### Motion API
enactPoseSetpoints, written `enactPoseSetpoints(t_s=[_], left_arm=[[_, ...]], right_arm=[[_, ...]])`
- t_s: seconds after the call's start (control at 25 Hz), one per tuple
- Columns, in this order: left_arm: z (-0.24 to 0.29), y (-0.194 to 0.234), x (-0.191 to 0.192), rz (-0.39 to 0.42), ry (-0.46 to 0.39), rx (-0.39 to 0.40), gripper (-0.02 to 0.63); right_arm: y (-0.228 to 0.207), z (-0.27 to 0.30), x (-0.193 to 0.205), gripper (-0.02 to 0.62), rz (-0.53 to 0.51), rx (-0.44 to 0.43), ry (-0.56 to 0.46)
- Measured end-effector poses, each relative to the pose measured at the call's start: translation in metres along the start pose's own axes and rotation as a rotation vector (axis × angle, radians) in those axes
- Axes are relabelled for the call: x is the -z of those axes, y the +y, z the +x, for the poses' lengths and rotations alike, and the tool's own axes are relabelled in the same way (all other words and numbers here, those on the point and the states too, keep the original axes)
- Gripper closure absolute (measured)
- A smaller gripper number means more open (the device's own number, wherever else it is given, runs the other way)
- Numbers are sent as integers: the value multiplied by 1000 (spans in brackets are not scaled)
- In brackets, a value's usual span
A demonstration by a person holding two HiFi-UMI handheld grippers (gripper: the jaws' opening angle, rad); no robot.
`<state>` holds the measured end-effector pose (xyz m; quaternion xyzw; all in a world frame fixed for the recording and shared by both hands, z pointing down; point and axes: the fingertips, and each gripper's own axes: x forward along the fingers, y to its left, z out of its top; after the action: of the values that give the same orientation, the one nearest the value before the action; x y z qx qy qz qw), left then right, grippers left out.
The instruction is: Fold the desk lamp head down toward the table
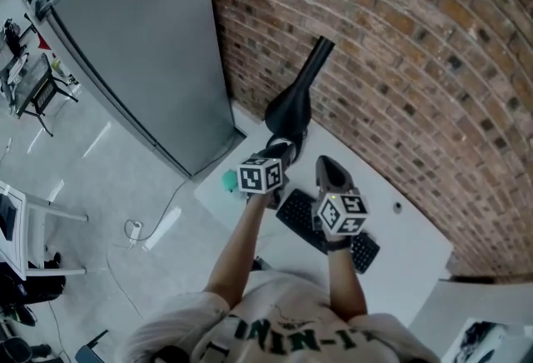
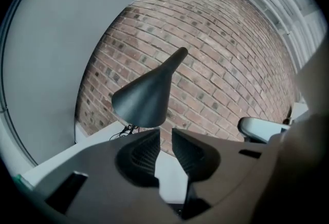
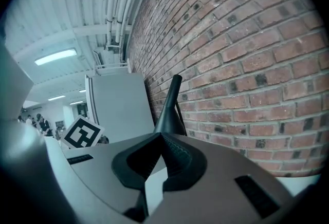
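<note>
A black desk lamp (image 1: 293,103) stands on the white table (image 1: 408,249) against the brick wall, its cone-shaped head low and its slim neck slanting up and right. My left gripper (image 1: 281,149) sits just below the cone. In the left gripper view the lamp head (image 2: 143,98) hangs just above and beyond the left gripper (image 2: 165,133), whose jaws stand apart with nothing between them. My right gripper (image 1: 328,165) hovers to the right of the lamp. In the right gripper view the lamp (image 3: 169,111) rises behind the right gripper (image 3: 162,138), whose tips meet.
A black keyboard (image 1: 301,224) lies on the table under my forearms. A green object (image 1: 229,181) sits at the table's left corner. A tall grey partition (image 1: 141,45) stands left of the lamp, and the brick wall (image 1: 416,62) closes the far side.
</note>
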<state>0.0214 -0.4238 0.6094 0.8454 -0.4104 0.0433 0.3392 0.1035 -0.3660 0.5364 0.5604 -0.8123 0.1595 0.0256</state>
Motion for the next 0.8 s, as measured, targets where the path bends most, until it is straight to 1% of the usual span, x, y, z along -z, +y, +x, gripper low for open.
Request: enactPoseSetpoints(t_s=[0.12, 0.2, 0.28, 0.44, 0.56, 0.68, 0.8], left_arm=[[-15, -9, -6, 26, -32, -9, 537], [-28, -16, -12, 32, -73, -12, 537], [-42, -22, -18, 59, -113, -27, 540], [-69, -34, -31, 152, -188, -74, 574], [-88, -41, -41, 223, -232, -111, 603], [-108, -52, -48, 276, -276, -141, 604], [-133, -63, -59, 352, -331, -187, 604]], right_arm=[[-4, -6, -7, 589, 5, 4, -24], [-8, -11, -13, 589, 1, 9, -49], [-12, -17, -20, 589, -5, 17, -75], [-24, -29, -27, 589, 10, 33, -114], [-25, -37, -31, 589, 8, 39, -137], [-23, -52, -41, 589, -10, 67, -207], [-12, -59, -48, 591, -43, 51, -241]])
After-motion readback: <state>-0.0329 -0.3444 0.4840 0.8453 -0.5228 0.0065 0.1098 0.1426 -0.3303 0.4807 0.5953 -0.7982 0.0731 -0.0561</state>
